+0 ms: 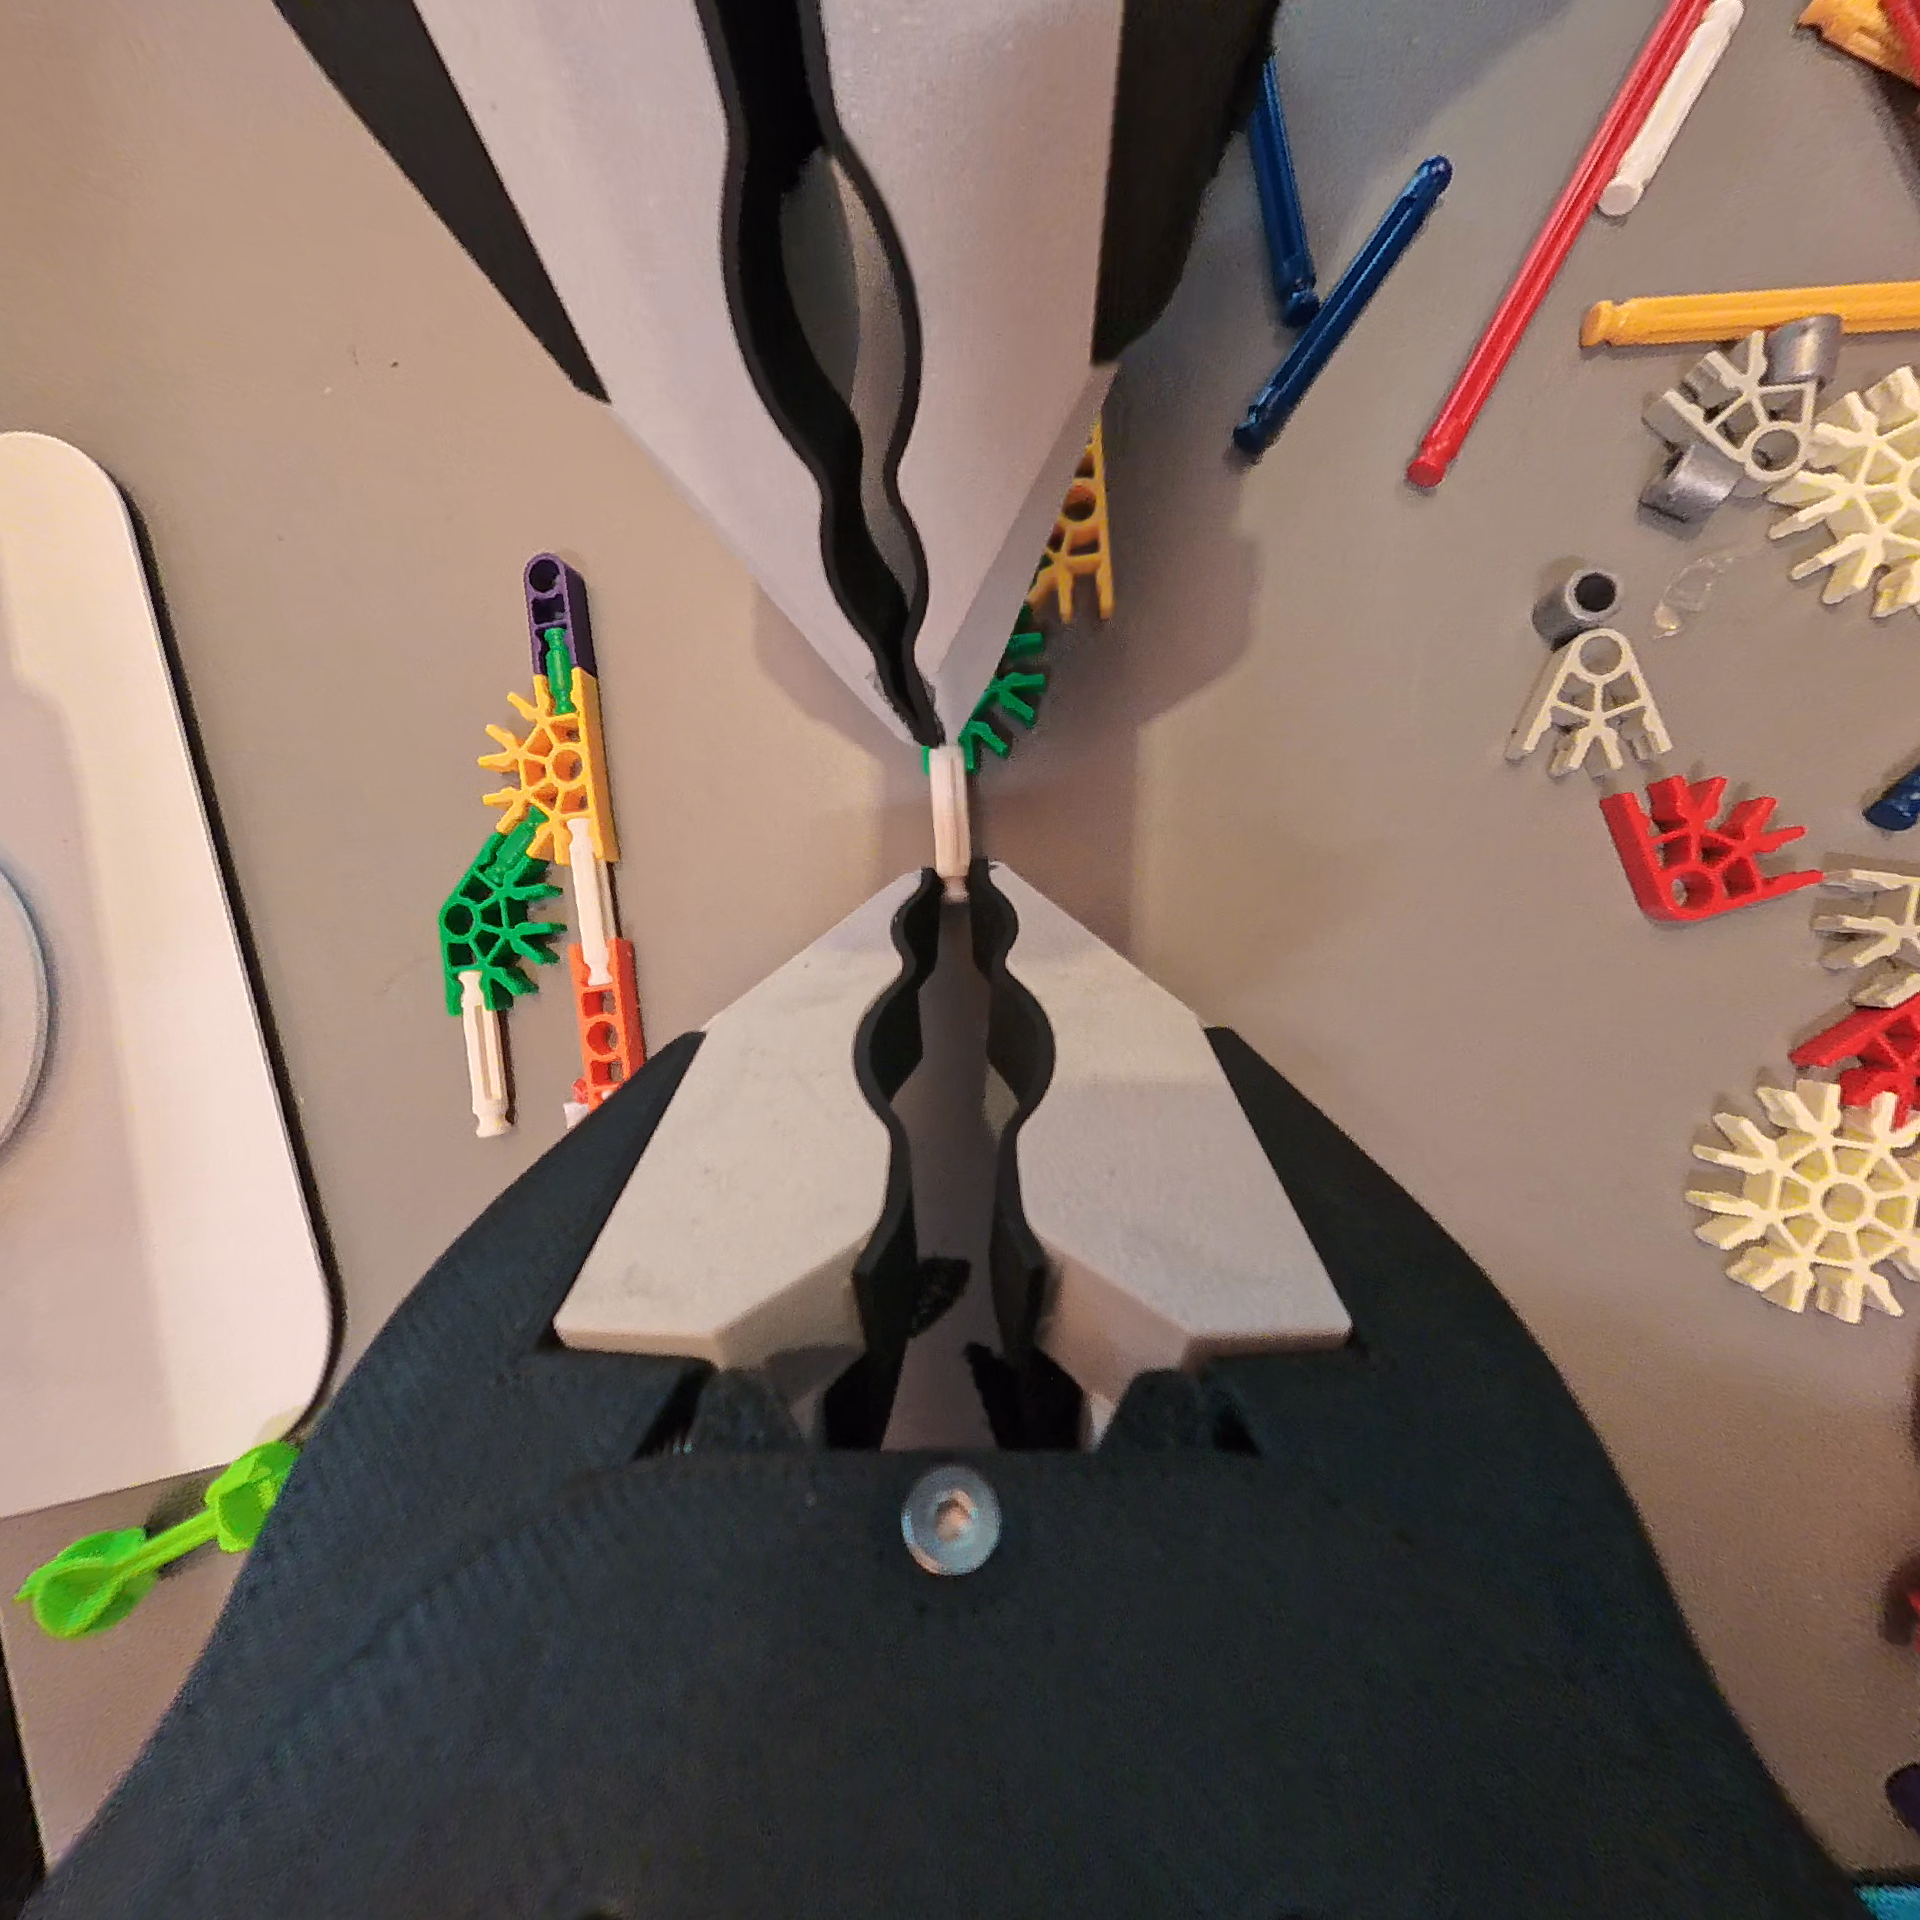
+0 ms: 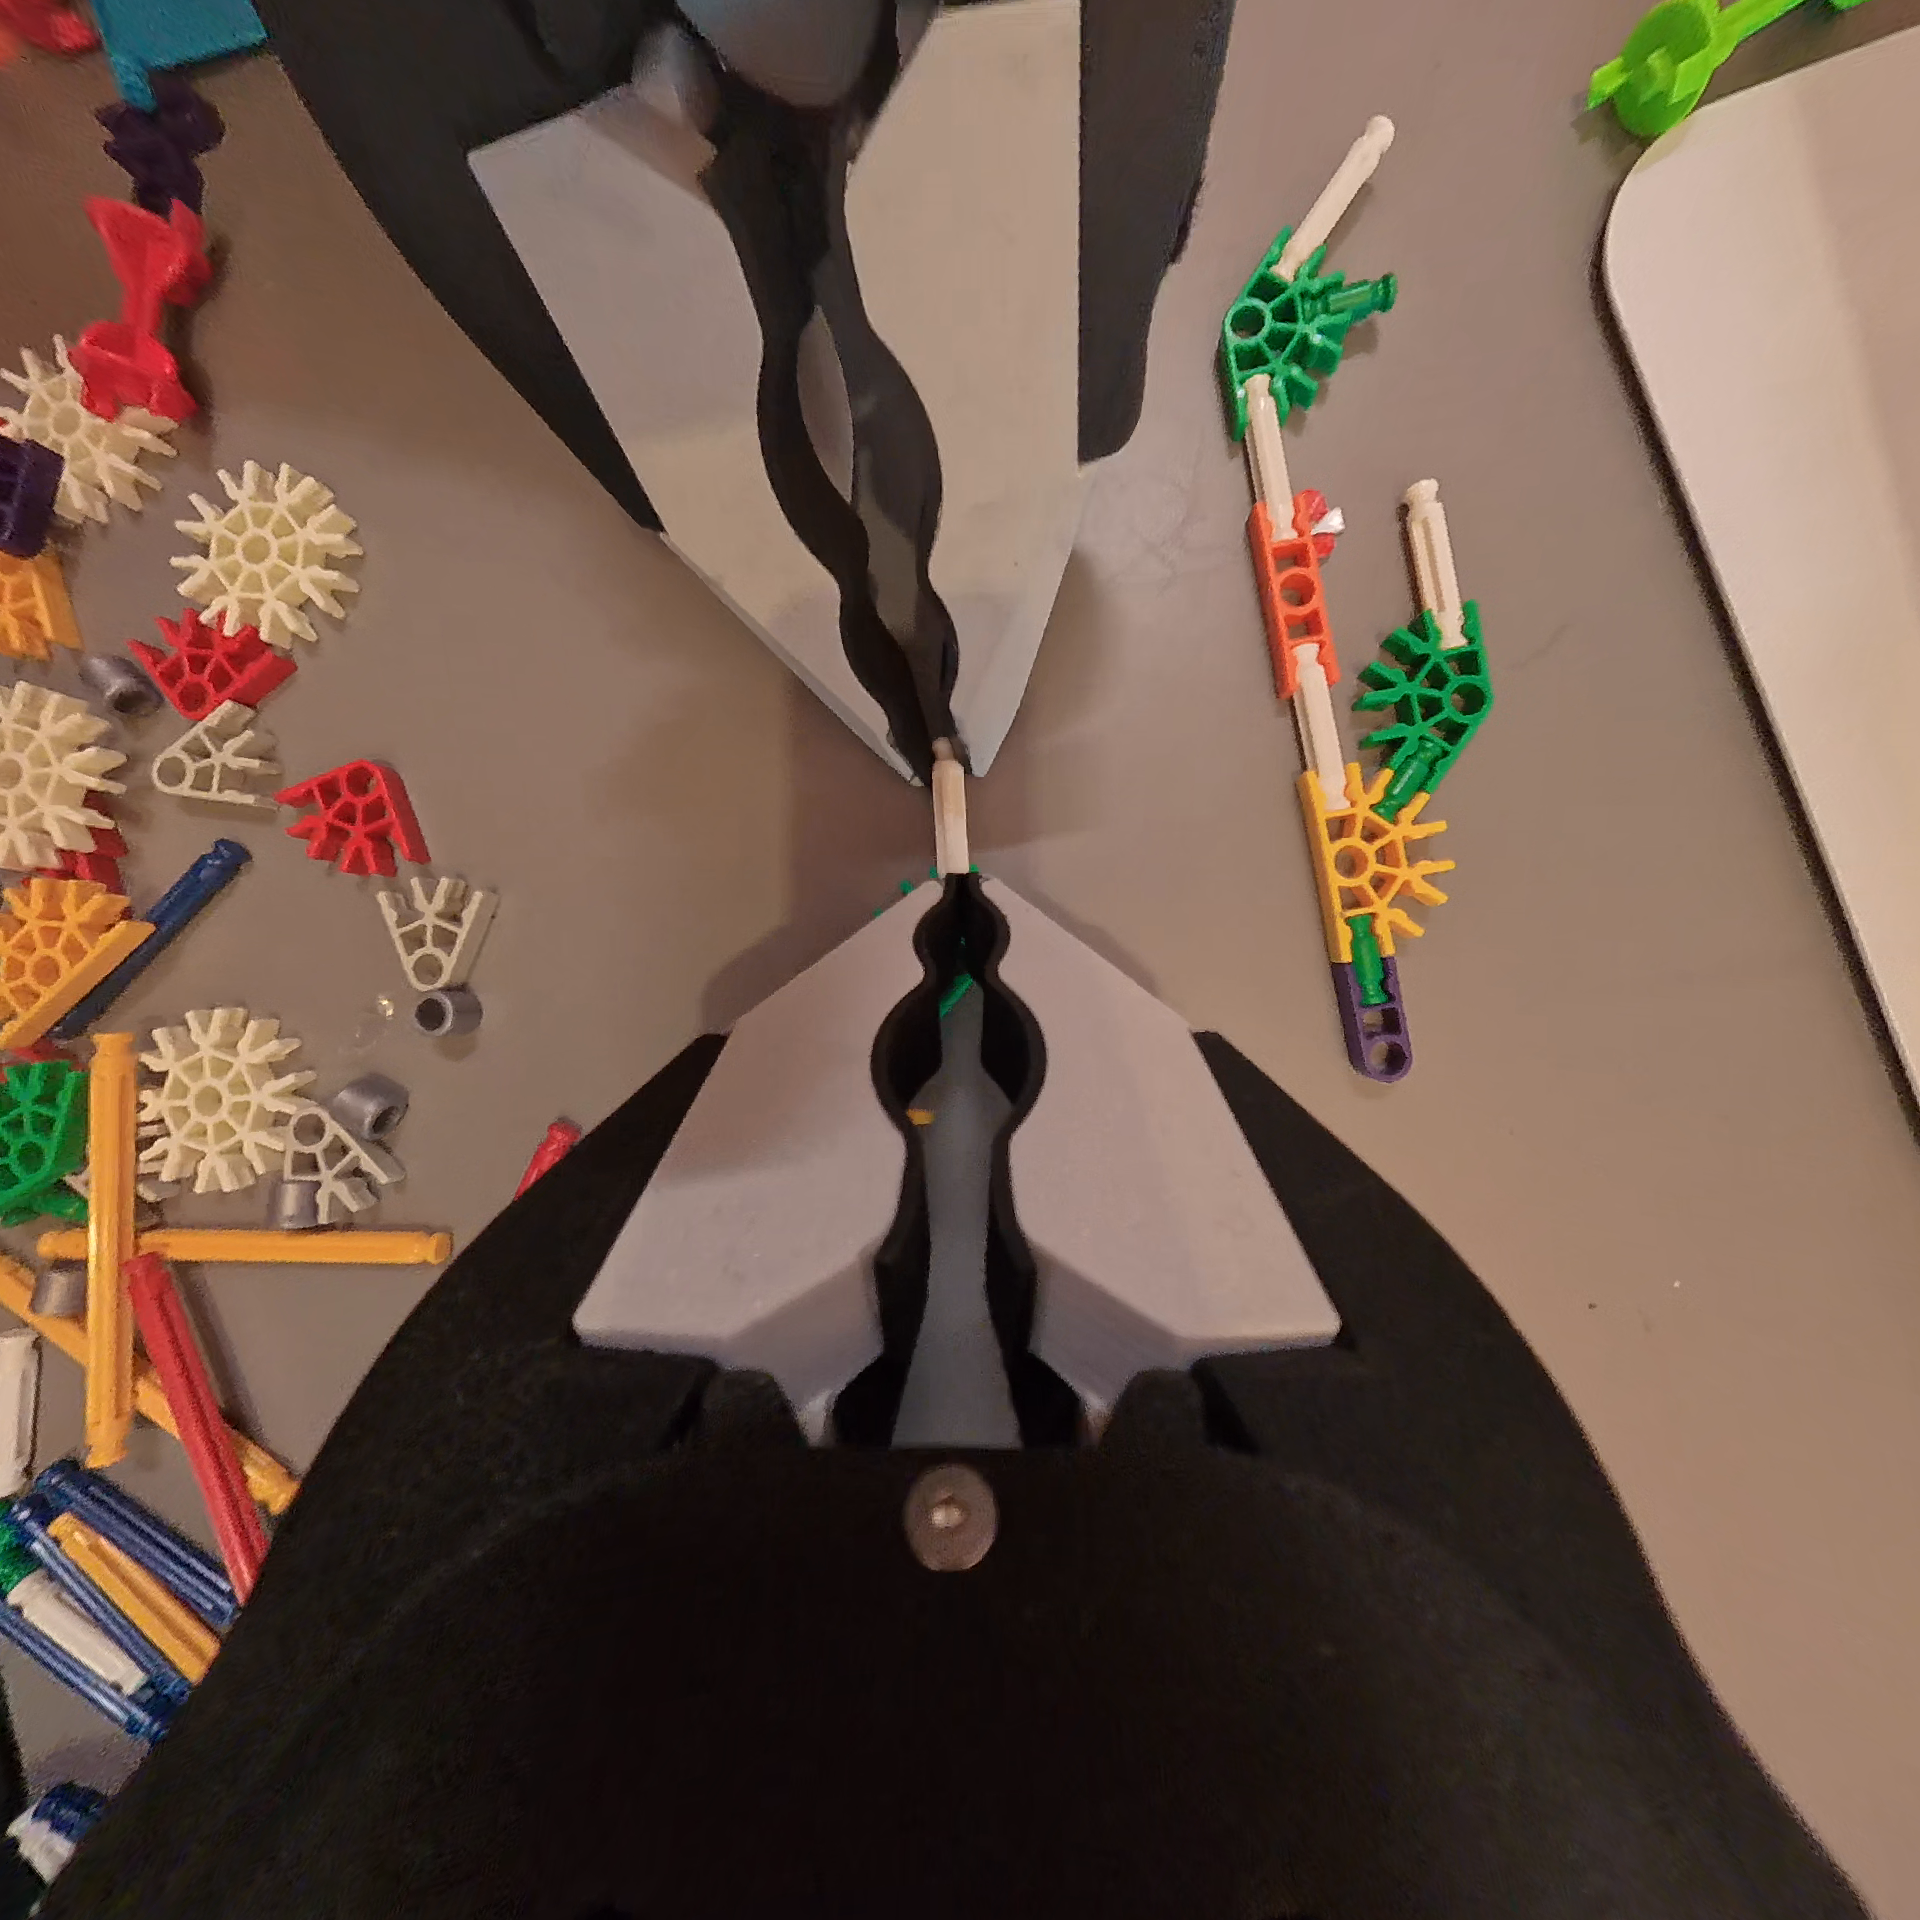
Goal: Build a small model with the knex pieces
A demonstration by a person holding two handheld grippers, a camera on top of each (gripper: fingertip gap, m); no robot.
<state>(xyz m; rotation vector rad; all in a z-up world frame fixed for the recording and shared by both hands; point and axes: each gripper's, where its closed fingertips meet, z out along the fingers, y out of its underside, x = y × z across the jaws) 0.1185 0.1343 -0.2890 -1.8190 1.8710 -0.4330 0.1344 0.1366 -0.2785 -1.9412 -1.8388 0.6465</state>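
Gripping one short white rod (image 1: pixel 949 812) tip to tip: left gripper (image 1: pixel 951 891), right gripper (image 2: pixel 956 883) | grey tabletop (image 1: pixel 312 312), scattered construction-toy pieces (image 2: pixel 265 551), white board (image 1: pixel 135 935) at edge.

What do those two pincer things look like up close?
Both look alike. The left tool and the right tool each have a black, ridged plastic body with a silver screw in the middle. Two pale grey wedge-shaped fingers taper to a point, lined inside with wavy black pads. No cables or sleeves show.
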